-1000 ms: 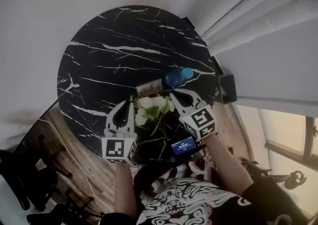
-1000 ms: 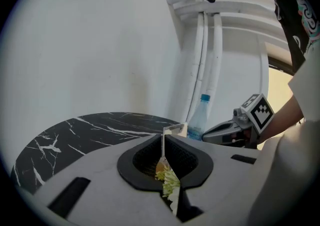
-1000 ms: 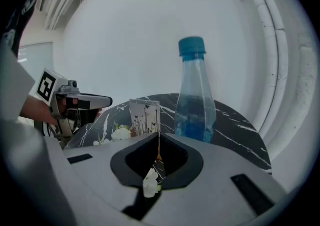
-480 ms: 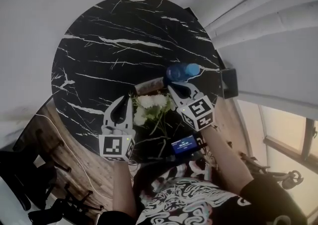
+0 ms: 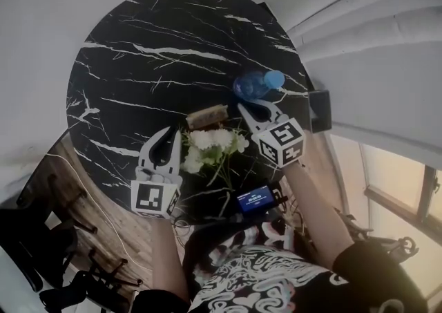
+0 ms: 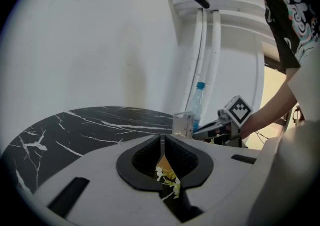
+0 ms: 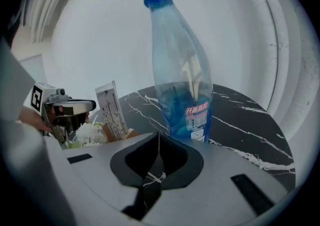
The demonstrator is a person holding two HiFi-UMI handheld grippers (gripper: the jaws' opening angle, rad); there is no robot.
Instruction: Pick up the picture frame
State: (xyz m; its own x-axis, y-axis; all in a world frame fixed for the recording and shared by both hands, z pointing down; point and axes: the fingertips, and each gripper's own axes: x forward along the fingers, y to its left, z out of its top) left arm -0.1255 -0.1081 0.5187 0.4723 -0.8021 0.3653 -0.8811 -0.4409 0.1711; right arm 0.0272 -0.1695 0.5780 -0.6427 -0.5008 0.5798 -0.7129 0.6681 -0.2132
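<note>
The picture frame (image 5: 207,115) stands near the table's front edge, behind a bunch of white flowers (image 5: 214,144); its pale edge also shows as the frame (image 6: 183,122) and the frame (image 7: 112,109). My left gripper (image 5: 173,131) is shut and empty, left of the flowers and short of the frame; its jaws (image 6: 162,138) meet in a closed line. My right gripper (image 5: 243,106) is shut and empty too, just right of the frame and close in front of a blue water bottle (image 7: 179,70).
The round black marble table (image 5: 152,49) stretches away behind the frame. The bottle (image 5: 254,85) stands right of the frame. A small device with a blue screen (image 5: 254,200) lies at the near edge. White curtain folds (image 5: 373,21) hang on the right.
Both grippers have sunk a little toward the table, and the right one has edged forward beside the frame. Both stay shut and empty. The frame, flowers and bottle have not moved.
</note>
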